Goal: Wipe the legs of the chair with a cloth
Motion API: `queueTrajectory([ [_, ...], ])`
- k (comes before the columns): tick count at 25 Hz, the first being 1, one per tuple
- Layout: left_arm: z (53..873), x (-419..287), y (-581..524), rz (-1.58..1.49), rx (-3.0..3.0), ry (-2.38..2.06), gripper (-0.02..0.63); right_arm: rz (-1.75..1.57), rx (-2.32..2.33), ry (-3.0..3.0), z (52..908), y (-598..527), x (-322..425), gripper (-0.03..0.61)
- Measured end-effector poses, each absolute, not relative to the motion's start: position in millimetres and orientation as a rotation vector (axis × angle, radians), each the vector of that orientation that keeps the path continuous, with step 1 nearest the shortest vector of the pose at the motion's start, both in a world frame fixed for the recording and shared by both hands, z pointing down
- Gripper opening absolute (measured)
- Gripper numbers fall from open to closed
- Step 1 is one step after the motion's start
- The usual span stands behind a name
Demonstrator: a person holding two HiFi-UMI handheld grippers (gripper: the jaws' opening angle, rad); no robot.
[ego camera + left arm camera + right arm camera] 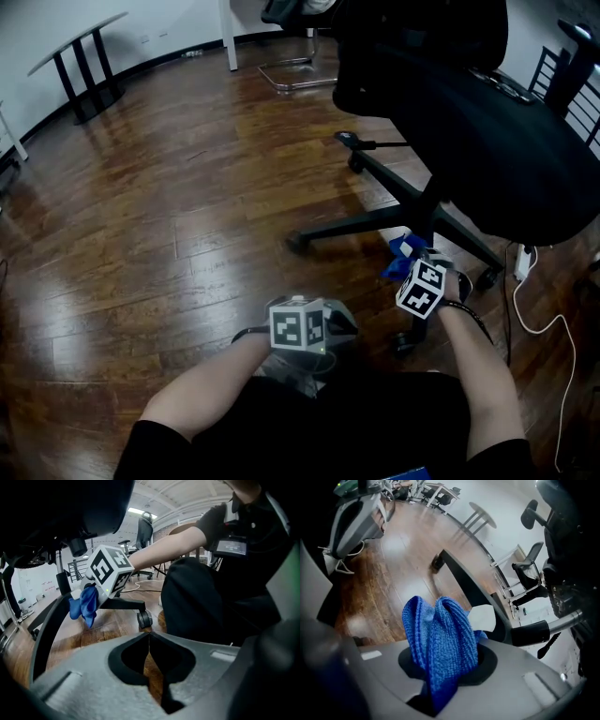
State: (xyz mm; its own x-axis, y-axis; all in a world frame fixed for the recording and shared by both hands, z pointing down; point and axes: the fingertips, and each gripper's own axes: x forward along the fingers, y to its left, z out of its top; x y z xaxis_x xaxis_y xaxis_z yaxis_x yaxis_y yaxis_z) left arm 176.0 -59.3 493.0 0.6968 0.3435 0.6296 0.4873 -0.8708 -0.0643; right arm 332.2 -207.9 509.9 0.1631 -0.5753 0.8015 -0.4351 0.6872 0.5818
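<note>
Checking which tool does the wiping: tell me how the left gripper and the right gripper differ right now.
The left gripper is shut on nothing; the right gripper is shut on a blue cloth. The left gripper sits back by the person's lap, the right gripper is up at the chair legs. Both carry a marker cube.

I'm looking down on a dark wooden plank floor (187, 206), glossy under the light; the chair's black legs (375, 217) stand on it at the right, on castors (297, 242); a white cable (536, 332) loops across the boards, near right; a table (84, 84) stands far left; a chrome chair frame (295, 75) rests far centre.
</note>
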Motion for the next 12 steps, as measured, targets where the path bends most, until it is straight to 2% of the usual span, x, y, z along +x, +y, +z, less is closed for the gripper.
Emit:
queueTrajectory([
  [12, 489.6, 170.3, -50.6, -0.967, -2.587, -0.665, 0.002, -0.072, 0.446, -1.536, 555.4, -42.5, 267.6, 0.091],
])
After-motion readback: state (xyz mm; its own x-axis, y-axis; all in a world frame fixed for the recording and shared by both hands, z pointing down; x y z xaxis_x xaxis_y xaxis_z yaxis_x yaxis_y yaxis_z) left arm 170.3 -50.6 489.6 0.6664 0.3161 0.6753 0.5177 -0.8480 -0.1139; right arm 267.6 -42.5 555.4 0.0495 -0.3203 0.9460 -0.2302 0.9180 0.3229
